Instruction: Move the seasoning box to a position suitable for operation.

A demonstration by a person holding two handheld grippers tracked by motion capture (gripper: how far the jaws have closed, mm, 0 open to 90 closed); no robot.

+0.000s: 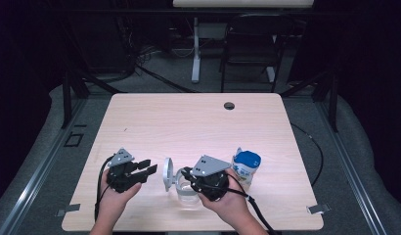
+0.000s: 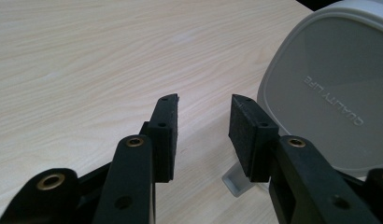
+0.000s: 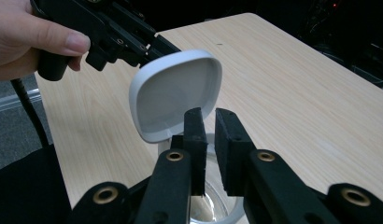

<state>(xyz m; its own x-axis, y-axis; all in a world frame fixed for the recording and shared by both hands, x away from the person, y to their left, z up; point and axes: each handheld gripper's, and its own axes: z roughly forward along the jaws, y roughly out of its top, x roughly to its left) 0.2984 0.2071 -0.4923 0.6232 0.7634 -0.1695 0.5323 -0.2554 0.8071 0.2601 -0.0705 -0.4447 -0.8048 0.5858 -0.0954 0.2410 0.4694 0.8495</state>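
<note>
Centrally, broad bare worktop [image 1: 198,122] lies beyond the jar [image 1: 188,192]; left gripper [image 1: 142,170] gapes empty, right gripper [image 3: 208,122] (narrowly parted) straddles its rim.

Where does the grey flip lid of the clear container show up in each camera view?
High view: the lid stands open, bottom centre, between the two hand-held grippers.
Left gripper view: right edge, beyond the right jaw.
Right gripper view: centre-left, above the jaws.
Shared landmark: the wooden table.

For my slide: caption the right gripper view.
Right gripper over a clear jar, its white lid flipped up.
</note>
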